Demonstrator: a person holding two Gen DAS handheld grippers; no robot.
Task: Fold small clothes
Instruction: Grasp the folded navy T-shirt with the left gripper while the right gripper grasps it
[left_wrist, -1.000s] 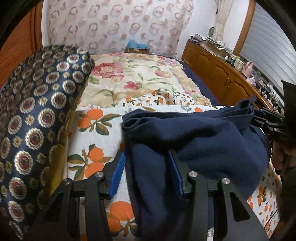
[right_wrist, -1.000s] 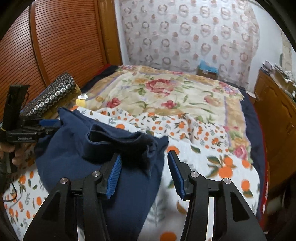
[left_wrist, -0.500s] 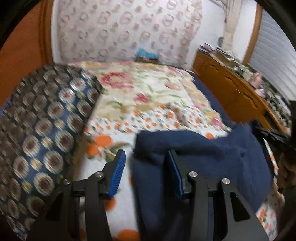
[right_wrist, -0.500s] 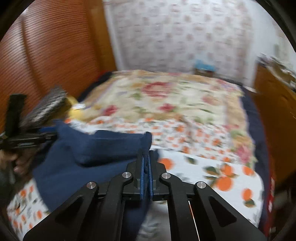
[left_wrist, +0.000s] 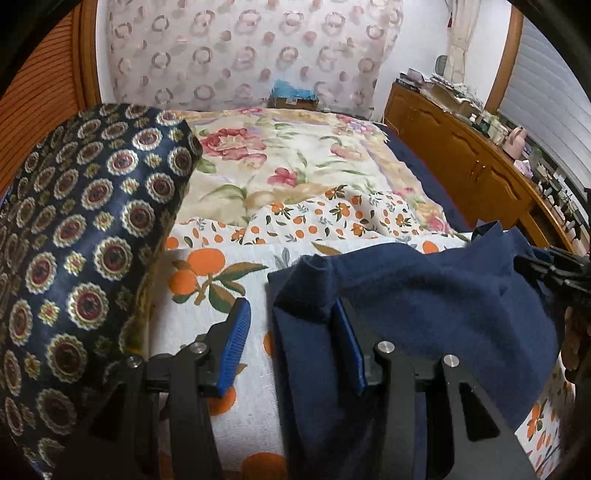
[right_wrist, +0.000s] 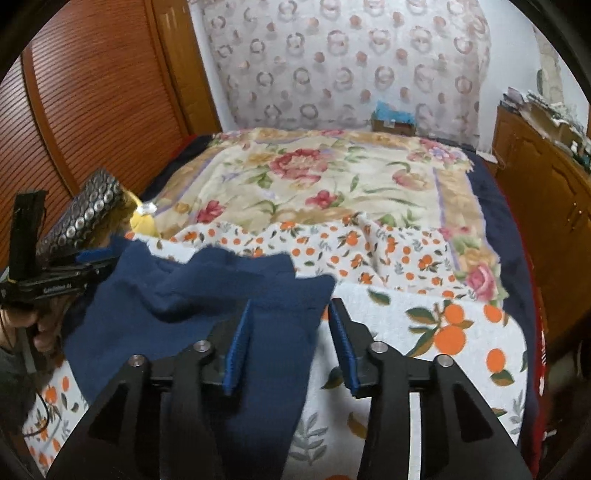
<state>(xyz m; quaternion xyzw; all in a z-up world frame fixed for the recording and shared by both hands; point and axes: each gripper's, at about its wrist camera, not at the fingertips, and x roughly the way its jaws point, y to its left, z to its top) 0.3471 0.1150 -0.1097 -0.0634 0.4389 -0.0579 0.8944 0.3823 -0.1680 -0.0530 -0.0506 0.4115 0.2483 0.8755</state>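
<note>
A navy blue garment (left_wrist: 424, 310) lies partly folded on the orange-print sheet (left_wrist: 207, 273) of a bed. In the left wrist view my left gripper (left_wrist: 291, 332) is open, and the garment's left folded edge lies between its blue pads. In the right wrist view the garment (right_wrist: 207, 310) lies at lower left. My right gripper (right_wrist: 291, 332) is open over the garment's right edge and holds nothing. The left gripper (right_wrist: 55, 284) shows at the far left of that view, and the right gripper (left_wrist: 557, 273) at the far right of the left wrist view.
A navy pillow with round medallions (left_wrist: 74, 236) stands left of the garment. A floral blanket (right_wrist: 325, 181) covers the far bed. A wooden cabinet (left_wrist: 476, 166) runs along the right, and a louvred wooden door (right_wrist: 96, 96) stands on the left. A small box (right_wrist: 393, 118) sits at the headboard.
My right gripper was shut half a second ago and has opened over the garment's right edge. The left gripper stayed open and shifted slightly left. The garment now lies flatter.
</note>
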